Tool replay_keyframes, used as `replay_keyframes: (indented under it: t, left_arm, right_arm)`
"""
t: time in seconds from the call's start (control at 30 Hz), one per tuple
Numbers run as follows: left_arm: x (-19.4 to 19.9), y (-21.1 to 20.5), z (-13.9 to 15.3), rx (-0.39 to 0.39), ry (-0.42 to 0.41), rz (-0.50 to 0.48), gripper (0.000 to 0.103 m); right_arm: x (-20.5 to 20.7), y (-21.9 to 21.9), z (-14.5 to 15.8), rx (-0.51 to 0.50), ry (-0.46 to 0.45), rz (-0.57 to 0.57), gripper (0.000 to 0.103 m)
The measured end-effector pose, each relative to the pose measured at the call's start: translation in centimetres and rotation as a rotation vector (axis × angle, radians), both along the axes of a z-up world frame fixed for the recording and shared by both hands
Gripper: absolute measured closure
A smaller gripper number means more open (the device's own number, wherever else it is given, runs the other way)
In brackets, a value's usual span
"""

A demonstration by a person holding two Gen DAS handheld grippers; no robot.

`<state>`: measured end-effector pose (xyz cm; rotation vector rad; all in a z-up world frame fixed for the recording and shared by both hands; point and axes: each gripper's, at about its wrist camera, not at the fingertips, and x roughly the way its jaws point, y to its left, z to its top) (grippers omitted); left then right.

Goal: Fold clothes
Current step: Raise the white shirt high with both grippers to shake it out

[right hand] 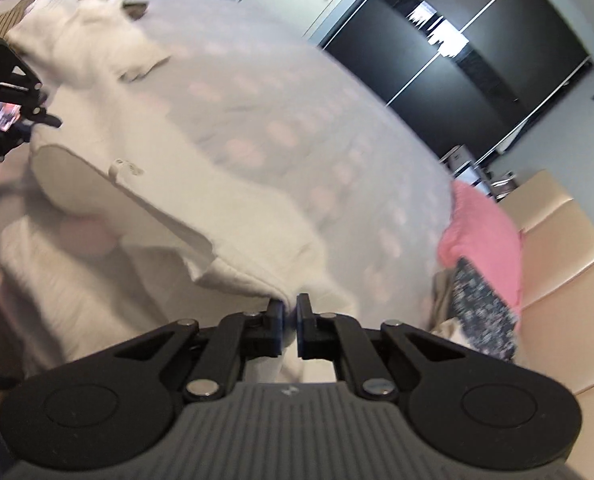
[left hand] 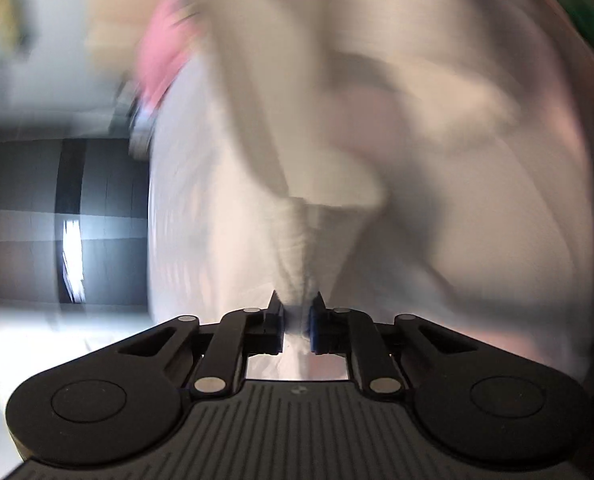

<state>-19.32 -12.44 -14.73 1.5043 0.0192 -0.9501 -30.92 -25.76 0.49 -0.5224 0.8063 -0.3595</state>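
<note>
No writing can be read in either view; a small tag on the cream garment (right hand: 145,184) is too blurred to make out. The left gripper (left hand: 296,320) has its jaws pinched onto a bunched edge of that garment, which fans out away from it, while the right gripper (right hand: 291,322) is narrowed onto a ribbed corner of the same garment, low over the bed (right hand: 297,120). The garment is pale, soft and rumpled, stretched between the two grippers above the dotted bedcover, with a pink cloth (right hand: 481,236) lying near the bed's edge.
</note>
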Motion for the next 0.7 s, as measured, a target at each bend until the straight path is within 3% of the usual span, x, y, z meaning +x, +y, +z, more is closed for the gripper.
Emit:
replay_keyframes:
  t: [0.13, 0.33, 0.53, 0.7]
  left_arm:
    - [1.9, -2.0, 7.8, -0.257, 0.178, 0.198, 0.097]
    - [3.0, -1.9, 20.8, -0.632, 0.32, 0.308, 0.098]
    - [1.3, 0.2, 31.2, -0.929, 0.359, 0.301, 0.099]
    - [-2.1, 2.4, 37.9, -1.121, 0.287, 0.211, 0.099]
  right_arm:
    - [0.7, -1.7, 3.6, -0.065, -0.114, -0.029, 0.097]
    - [1.0, -3.6, 10.5, -0.098, -0.312, -0.075, 0.097]
    - [-2.1, -3.2, 18.1, -0.148, -0.54, -0.081, 0.097]
    - [-6.3, -2.3, 23.8, -0.183, -0.742, -0.092, 0.097]
